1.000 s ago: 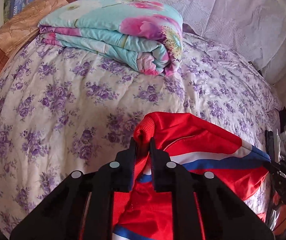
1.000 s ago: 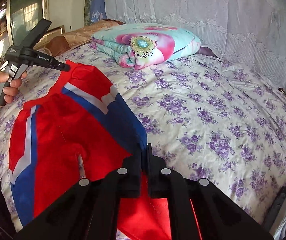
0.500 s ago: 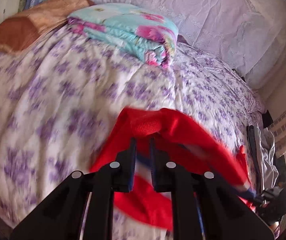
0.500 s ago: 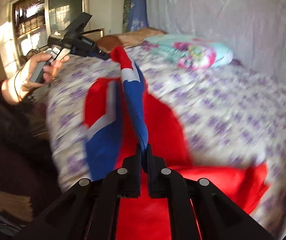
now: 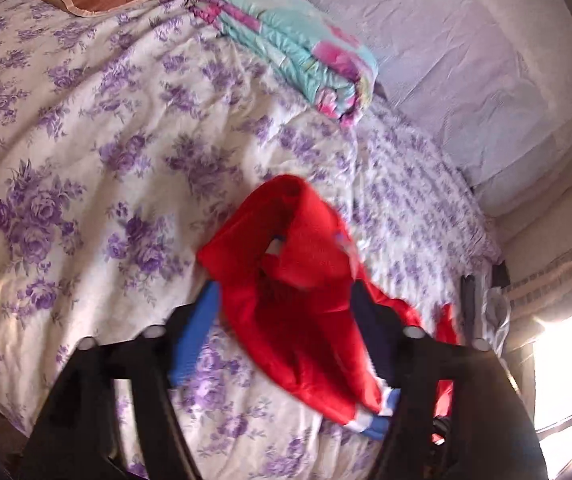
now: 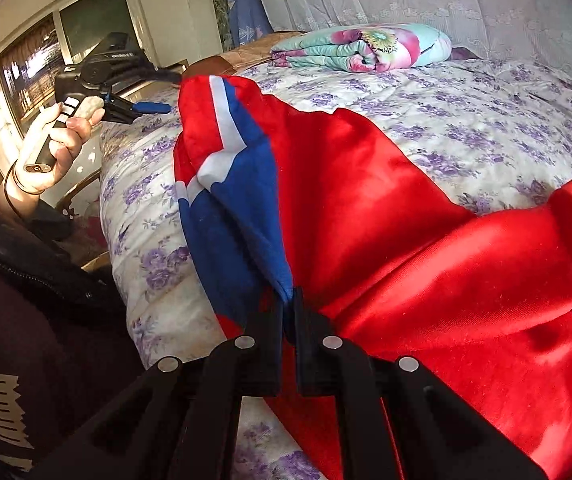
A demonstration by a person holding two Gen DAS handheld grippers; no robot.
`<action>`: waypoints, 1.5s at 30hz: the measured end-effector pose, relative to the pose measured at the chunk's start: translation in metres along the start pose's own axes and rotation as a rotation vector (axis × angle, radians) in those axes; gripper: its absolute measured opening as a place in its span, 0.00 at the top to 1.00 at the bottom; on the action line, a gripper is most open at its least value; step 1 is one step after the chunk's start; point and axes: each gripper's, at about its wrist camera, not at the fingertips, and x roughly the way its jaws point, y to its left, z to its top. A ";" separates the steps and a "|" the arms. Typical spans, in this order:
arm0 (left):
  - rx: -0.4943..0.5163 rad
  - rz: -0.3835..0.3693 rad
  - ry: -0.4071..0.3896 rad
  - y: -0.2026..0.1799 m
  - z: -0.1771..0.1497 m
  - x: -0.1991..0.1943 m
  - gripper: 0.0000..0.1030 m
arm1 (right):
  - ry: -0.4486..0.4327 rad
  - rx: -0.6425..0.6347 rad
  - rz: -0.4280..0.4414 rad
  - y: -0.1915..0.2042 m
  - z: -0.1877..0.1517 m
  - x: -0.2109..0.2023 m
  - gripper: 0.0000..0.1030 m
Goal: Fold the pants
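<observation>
red pants with blue and white stripes, bunched, partly lifted over the bed

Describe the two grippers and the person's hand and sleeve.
The left gripper and right gripper are matte black plastic, with angular linkage arms carrying round silver studs. Seen from the right wrist, the left one has a blue finger pad and small white lettering. The left hand is bare, with thin bracelets and a dark sleeve.

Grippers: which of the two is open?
The left gripper: its jaws stand wide apart, with the red pants loose between them. The right gripper is pinched shut on the pants' blue-striped edge.
</observation>
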 end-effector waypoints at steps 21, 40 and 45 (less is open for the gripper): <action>0.028 0.077 0.052 -0.028 -0.005 0.041 0.86 | -0.060 0.033 0.042 0.001 0.001 -0.010 0.93; 0.233 0.278 -0.082 -0.054 -0.032 -0.025 0.51 | -0.255 0.265 -0.354 -0.052 0.032 -0.107 0.04; 0.375 0.137 -0.068 -0.114 -0.040 -0.008 0.40 | -0.092 0.396 -0.514 -0.110 0.081 -0.088 0.03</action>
